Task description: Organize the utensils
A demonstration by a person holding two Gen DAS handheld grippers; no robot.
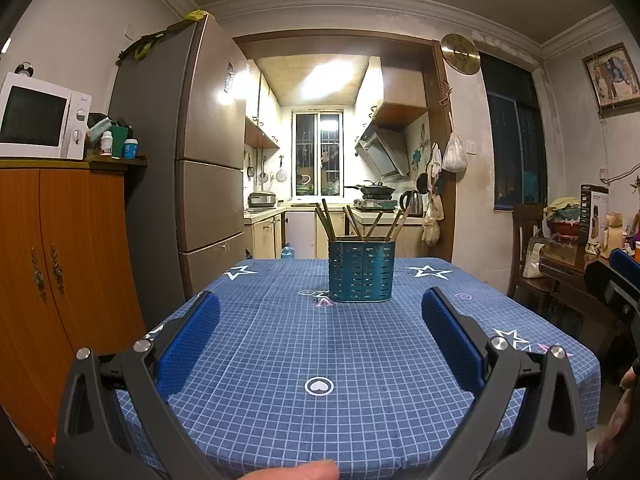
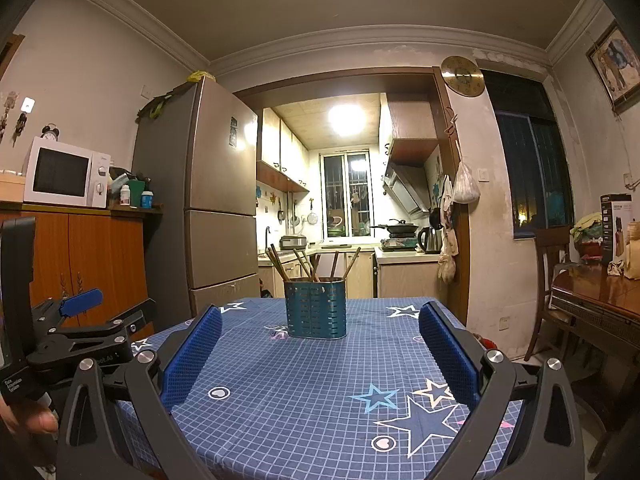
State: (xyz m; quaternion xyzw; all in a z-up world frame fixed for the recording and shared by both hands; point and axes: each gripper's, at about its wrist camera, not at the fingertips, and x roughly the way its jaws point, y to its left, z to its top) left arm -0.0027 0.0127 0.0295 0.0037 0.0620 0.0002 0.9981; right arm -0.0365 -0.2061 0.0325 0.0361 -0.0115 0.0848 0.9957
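Note:
A teal perforated utensil holder (image 1: 361, 271) stands upright near the far edge of the table, with several brown chopsticks (image 1: 326, 220) sticking out of it. It also shows in the right wrist view (image 2: 315, 308) with the chopsticks (image 2: 304, 264). My left gripper (image 1: 320, 308) is open and empty, held above the near part of the table, well short of the holder. My right gripper (image 2: 320, 320) is open and empty too, also short of the holder. The left gripper shows at the left of the right wrist view (image 2: 80, 304).
The table has a blue checked cloth with stars (image 1: 320, 360). An orange cabinet (image 1: 60, 272) with a microwave (image 1: 40, 120) and a fridge (image 1: 192, 152) stand at left. A wooden chair (image 2: 548, 280) and a side table (image 2: 600, 296) stand at right.

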